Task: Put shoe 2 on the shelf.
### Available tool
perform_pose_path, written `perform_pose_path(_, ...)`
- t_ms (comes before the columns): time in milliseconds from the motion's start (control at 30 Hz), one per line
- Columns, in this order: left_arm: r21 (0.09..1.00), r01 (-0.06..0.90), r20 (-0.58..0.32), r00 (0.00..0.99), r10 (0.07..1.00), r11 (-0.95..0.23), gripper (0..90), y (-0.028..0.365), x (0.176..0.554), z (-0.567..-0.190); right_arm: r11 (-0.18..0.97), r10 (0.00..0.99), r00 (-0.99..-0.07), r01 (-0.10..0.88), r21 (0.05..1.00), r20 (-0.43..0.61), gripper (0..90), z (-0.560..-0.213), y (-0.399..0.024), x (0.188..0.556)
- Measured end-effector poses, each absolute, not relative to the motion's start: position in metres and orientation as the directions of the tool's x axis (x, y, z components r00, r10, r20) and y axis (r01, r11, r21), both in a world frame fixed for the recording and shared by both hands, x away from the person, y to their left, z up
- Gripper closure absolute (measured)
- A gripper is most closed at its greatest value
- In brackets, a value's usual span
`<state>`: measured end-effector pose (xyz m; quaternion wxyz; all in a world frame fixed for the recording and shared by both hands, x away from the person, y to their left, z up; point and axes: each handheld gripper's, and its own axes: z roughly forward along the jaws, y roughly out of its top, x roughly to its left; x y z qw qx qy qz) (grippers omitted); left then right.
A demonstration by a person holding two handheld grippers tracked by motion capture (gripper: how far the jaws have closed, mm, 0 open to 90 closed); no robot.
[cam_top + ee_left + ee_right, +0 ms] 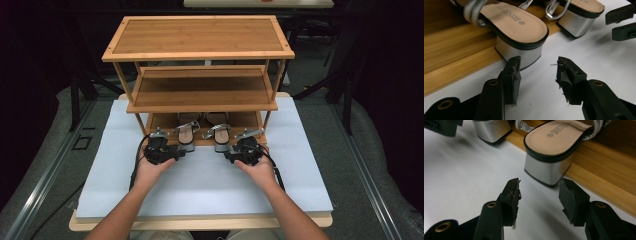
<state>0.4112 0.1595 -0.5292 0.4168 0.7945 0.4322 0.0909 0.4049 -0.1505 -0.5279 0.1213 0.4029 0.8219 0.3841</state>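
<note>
A pair of silver block-heel sandals rests on the bottom shelf of a bamboo shoe rack [200, 95], heels hanging over its front edge onto the white board. My left gripper [183, 152] lies low beside the left sandal [186, 136]. In the left gripper view that gripper [539, 68] is open, its jaws just short of the sandal's silver heel [519, 51], with nothing between them. My right gripper [228, 156] is by the right sandal [220, 135]. In the right gripper view it [540, 189] is open too, right in front of that heel [546, 168].
The rack has three tiers; the top [200, 37] and middle shelves are bare. The white board [200, 185] covers the table in front of it. Each gripper view also catches the other sandal [579, 15] [491, 130] and the other gripper's jaws [621, 22] [444, 126].
</note>
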Motion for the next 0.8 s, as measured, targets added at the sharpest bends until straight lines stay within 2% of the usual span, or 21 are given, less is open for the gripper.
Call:
perform_pose_path(167,0.729,0.614,-0.198,0.613,0.765,-0.304,55.8,0.154,0.417,-0.531,0.379,0.771,-0.631,0.562,0.735,0.086,49.8,-0.53,-0.145,0.413)
perform_pose_path(300,0.729,0.607,-0.183,0.619,0.764,-0.317,59.0,0.153,0.417,-0.531,0.358,0.762,-0.636,0.572,0.738,0.123,49.4,-0.533,-0.142,0.42)
perform_pose_path(333,0.732,0.604,-0.181,0.619,0.764,-0.315,59.1,0.153,0.417,-0.531,0.365,0.777,-0.623,0.566,0.739,0.093,50.6,-0.533,-0.139,0.421)
perform_pose_path(467,0.735,0.601,-0.178,0.617,0.767,-0.313,60.5,0.153,0.416,-0.531,0.358,0.785,-0.612,0.571,0.739,0.092,56.4,-0.533,-0.137,0.422)
perform_pose_path(800,0.736,0.606,-0.2,0.622,0.757,-0.304,63.0,0.149,0.417,-0.532,0.369,0.788,-0.612,0.561,0.741,0.071,56.8,-0.531,-0.123,0.424)
